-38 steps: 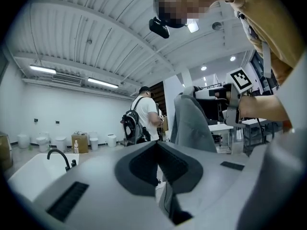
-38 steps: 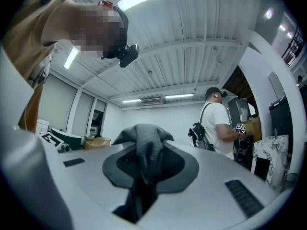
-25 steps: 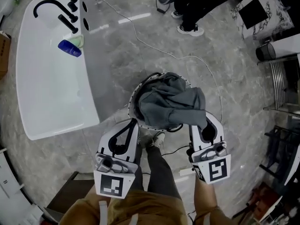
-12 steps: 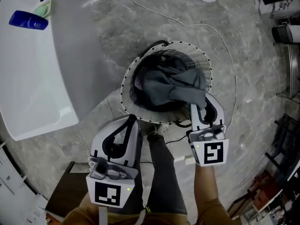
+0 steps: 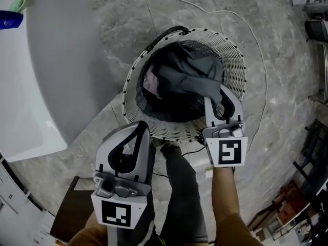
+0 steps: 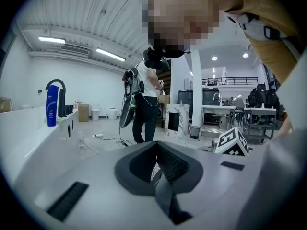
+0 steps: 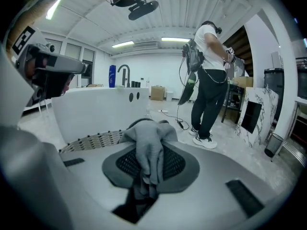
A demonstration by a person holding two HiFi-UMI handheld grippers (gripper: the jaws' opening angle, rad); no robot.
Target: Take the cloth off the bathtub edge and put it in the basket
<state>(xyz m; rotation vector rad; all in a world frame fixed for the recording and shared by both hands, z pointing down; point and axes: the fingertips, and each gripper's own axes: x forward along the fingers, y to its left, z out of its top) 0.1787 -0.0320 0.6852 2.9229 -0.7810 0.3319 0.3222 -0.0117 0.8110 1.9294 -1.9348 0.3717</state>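
Crumpled grey cloth [image 5: 185, 78] already inside round white wicker basket [image 5: 234, 68], pinched by right gripper [image 5: 216, 100], only release left; left gripper [image 5: 138, 132] nearer, pressed together, empty.

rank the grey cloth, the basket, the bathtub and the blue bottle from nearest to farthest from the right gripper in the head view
From the right gripper:
1. grey cloth: pinched in its jaws, hanging into the basket.
2. basket: its rim is right beside the gripper, centre of the view.
3. bathtub: far left.
4. blue bottle: top left corner.
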